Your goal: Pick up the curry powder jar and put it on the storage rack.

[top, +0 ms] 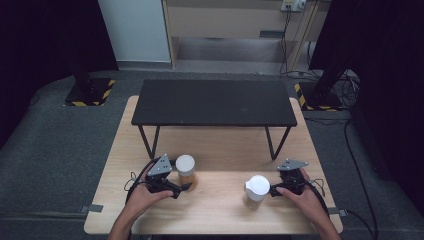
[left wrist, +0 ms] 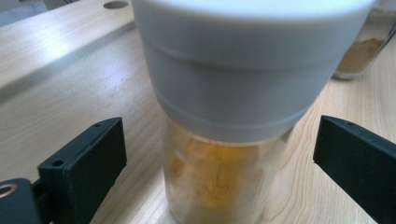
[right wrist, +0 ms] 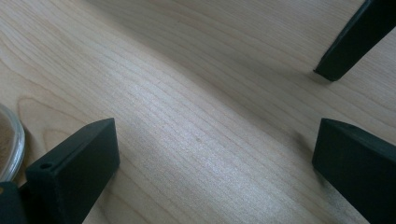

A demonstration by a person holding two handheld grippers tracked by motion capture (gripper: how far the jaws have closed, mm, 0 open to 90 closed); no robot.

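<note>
A clear jar with a white lid [left wrist: 233, 70] and yellow powder stands upright between the jaws of my left gripper [left wrist: 219, 140]. The jaws sit wide on either side and do not touch it, so the gripper is open. From above, that jar [top: 185, 167] is at the front left of the table, with the left gripper [top: 181, 181] reaching in from its left. A second white-lidded jar [top: 256, 189] with brown powder stands at the front right. My right gripper [top: 276, 186] is just right of it and open over bare wood [right wrist: 215, 140]. The second jar's rim [right wrist: 9, 140] is outside its left jaw.
A low black shelf [top: 212, 101] on thin legs spans the far half of the wooden table [top: 215, 210]. One of its legs [right wrist: 355, 37] stands ahead of the right gripper. The brown-powder jar [left wrist: 357, 51] is also beyond the left gripper's right jaw.
</note>
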